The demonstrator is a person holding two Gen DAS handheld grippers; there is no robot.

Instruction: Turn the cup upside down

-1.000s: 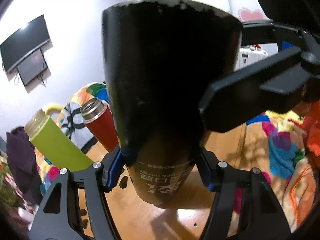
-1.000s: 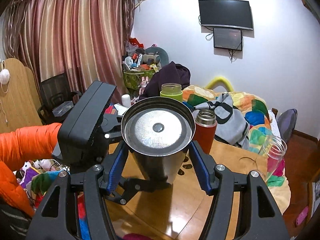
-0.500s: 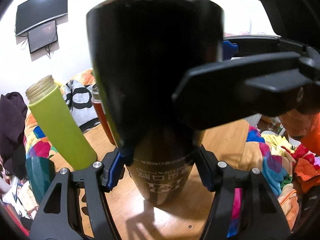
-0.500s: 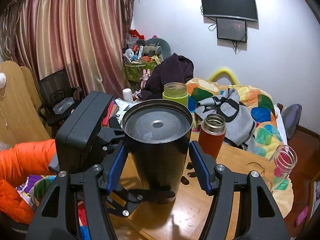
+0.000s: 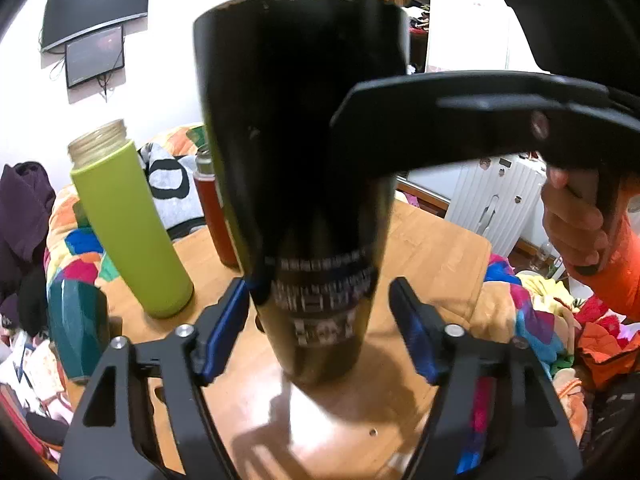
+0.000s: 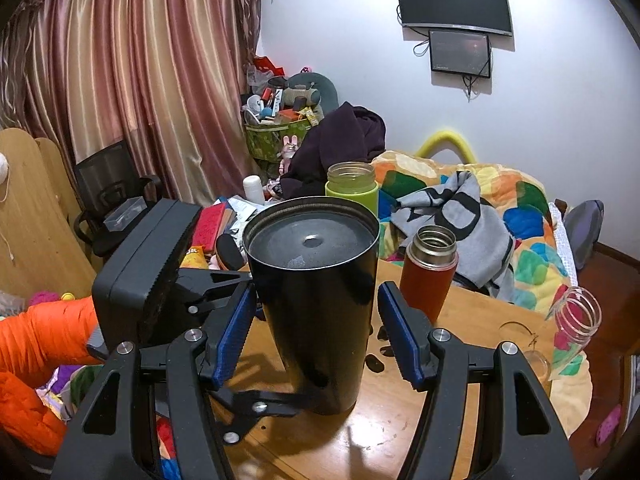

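Note:
The black tumbler cup (image 5: pixel 304 152) stands upside down on the wooden table (image 5: pixel 432 240), narrow end down, its printed text inverted. In the right wrist view the cup (image 6: pixel 316 312) shows its flat metal base on top. My left gripper (image 5: pixel 320 328) is open, its blue pads on either side of the cup's lower end with gaps. My right gripper (image 6: pixel 316 336) is open around the cup's middle, pads apart from the wall. The right gripper's finger (image 5: pixel 460 120) crosses in front of the cup in the left wrist view.
A lime green bottle (image 5: pixel 128 224) and a red thermos (image 6: pixel 430 272) stand behind the cup. A teal object (image 5: pixel 76 328) stands at the table's left edge. A clear glass jar (image 6: pixel 576 320) is at the right edge. A bed with a colourful quilt (image 6: pixel 520 208) lies beyond.
The cup has been set down upright on its mouth from a tilted hold. Both grippers have opened and let go of it.

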